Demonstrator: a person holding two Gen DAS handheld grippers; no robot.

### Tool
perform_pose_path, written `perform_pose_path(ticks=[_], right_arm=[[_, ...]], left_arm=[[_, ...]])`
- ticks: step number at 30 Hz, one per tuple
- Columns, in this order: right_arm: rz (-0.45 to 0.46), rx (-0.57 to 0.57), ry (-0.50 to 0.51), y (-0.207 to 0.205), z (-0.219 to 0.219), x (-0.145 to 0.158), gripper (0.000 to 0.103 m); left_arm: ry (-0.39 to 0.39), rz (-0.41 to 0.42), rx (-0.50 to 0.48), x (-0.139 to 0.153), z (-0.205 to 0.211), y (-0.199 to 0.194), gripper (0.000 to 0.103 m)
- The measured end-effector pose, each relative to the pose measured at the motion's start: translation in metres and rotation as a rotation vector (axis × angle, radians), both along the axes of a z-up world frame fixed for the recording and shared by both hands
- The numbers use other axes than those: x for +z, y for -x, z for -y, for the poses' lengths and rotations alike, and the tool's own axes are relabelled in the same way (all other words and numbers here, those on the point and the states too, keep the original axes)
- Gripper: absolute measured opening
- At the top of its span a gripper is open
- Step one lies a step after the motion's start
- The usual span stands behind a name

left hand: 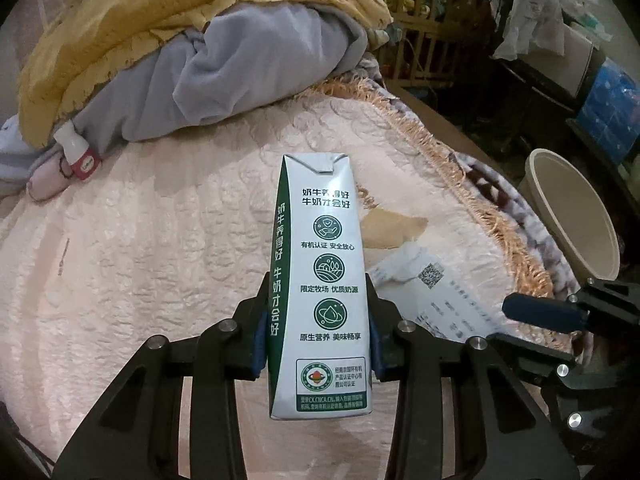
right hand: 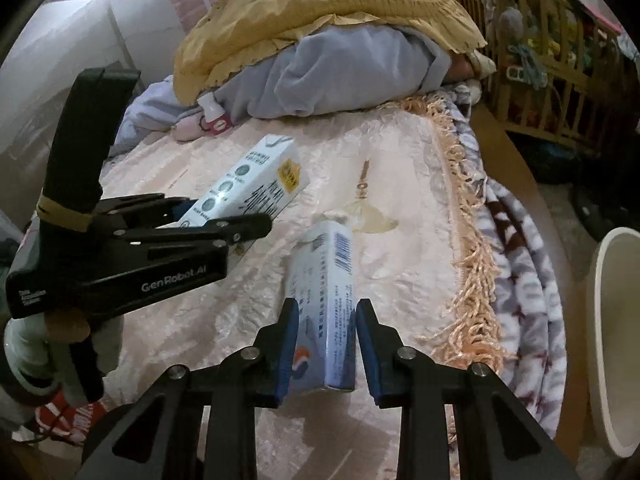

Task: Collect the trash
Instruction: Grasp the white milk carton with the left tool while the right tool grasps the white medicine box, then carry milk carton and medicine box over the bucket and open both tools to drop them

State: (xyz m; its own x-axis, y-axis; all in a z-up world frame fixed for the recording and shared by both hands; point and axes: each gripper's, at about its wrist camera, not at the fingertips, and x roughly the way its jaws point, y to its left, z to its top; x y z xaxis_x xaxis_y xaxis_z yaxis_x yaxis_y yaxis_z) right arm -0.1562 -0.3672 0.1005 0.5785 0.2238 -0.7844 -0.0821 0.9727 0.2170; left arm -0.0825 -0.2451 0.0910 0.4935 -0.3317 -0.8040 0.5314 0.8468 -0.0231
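Note:
My left gripper (left hand: 316, 280) is shut on a tall white and green milk carton (left hand: 324, 280), its blue pads pressing both sides above the pink quilted bedspread (left hand: 160, 260). The right wrist view shows the same carton (right hand: 256, 184) in the left gripper (right hand: 230, 212), tilted over the bed. My right gripper (right hand: 326, 306) is shut on a flattened white and blue box (right hand: 328, 280) with a barcode, its far end resting on the bedspread. That box (left hand: 432, 292) lies to the right of the carton in the left wrist view. A crumpled beige wrapper (right hand: 372, 220) lies just beyond the box.
A beige bin (left hand: 576, 216) stands on the floor off the bed's right edge. A heap of yellow and grey bedding (left hand: 200, 60) fills the back, with a small red-labelled bottle (left hand: 78, 154) at its foot. A wooden crib (right hand: 552, 60) stands at far right.

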Motion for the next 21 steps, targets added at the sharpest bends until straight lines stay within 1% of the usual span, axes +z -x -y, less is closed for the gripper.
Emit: perform_pose_path(ticks=[1, 2, 3, 4, 5, 9, 12, 13, 14, 15, 18, 21], right_arm=[[0.011, -0.009, 0.005, 0.001, 0.000, 0.002, 0.031], [0.020, -0.017, 0.014, 0.002, -0.001, 0.004, 0.037], [0.020, -0.018, 0.019, 0.001, -0.002, 0.004, 0.050], [0.018, -0.017, 0.023, 0.001, -0.003, 0.004, 0.059], [0.013, -0.011, 0.026, -0.001, -0.005, 0.003, 0.061], [-0.017, 0.007, 0.023, -0.010, -0.010, -0.007, 0.062], [-0.050, 0.017, 0.002, -0.020, -0.014, -0.021, 0.062], [-0.058, 0.019, 0.003, -0.022, -0.016, -0.026, 0.059], [-0.069, 0.018, 0.019, -0.024, -0.017, -0.032, 0.052], [-0.068, 0.015, 0.031, -0.024, -0.017, -0.034, 0.048], [-0.041, 0.007, 0.030, -0.015, -0.011, -0.029, 0.048], [-0.001, -0.014, 0.012, -0.003, 0.001, -0.015, 0.048]], left_arm=[[-0.002, 0.001, 0.002, 0.001, 0.000, 0.001, 0.036], [-0.007, 0.005, 0.007, 0.001, -0.001, 0.001, 0.036], [-0.012, 0.008, 0.011, 0.001, -0.002, 0.002, 0.036], [-0.019, 0.011, 0.017, 0.002, -0.004, 0.002, 0.036], [-0.024, 0.013, 0.022, 0.001, -0.006, 0.002, 0.036], [-0.042, 0.017, 0.043, -0.001, -0.014, 0.000, 0.036], [-0.044, 0.021, 0.050, -0.002, -0.016, -0.001, 0.036], [-0.045, 0.023, 0.050, -0.001, -0.016, 0.000, 0.036], [-0.045, 0.026, 0.048, 0.000, -0.016, 0.001, 0.036], [-0.045, 0.029, 0.046, 0.000, -0.016, 0.002, 0.036], [-0.044, 0.040, 0.036, 0.004, -0.011, 0.006, 0.036], [-0.033, 0.048, 0.023, 0.010, -0.004, 0.012, 0.036]])
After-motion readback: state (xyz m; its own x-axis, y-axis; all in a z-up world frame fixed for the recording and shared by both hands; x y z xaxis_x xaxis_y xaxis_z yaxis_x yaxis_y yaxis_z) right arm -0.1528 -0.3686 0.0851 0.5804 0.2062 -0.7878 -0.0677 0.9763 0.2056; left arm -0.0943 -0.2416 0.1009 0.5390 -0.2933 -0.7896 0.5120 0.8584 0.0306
